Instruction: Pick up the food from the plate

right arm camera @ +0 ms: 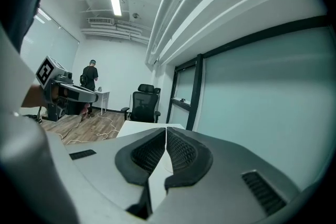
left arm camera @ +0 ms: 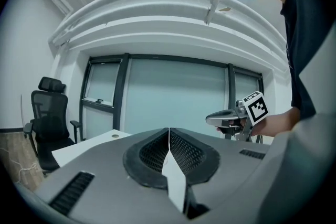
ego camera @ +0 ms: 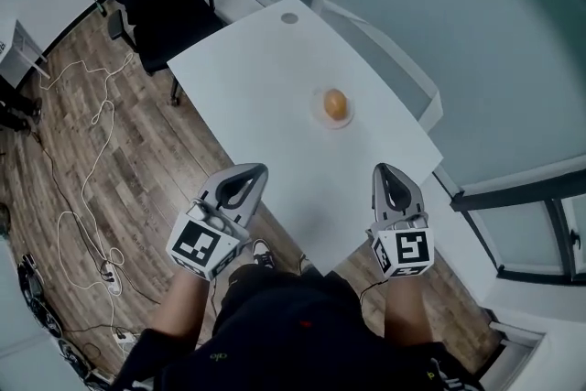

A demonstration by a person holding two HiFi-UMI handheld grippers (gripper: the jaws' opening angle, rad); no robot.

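Right gripper (right arm camera: 166, 131) fingers (right arm camera: 185, 153) pressed together, nothing between; white table (right arm camera: 137, 127), black chair (right arm camera: 145, 104) beyond.

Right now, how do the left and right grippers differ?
The left gripper angles in toward the plate; the right gripper points straight ahead. The left shows over the wood floor, the right over the edge of the white table. Both are shut, empty and short of the orange-coloured food.

The food (ego camera: 335, 103) is a single rounded, orange-yellow item resting at the centre of the plate (ego camera: 318, 112). The plate is small, round and pale. It lies flat on the white table (ego camera: 247, 96), near the table's right edge.
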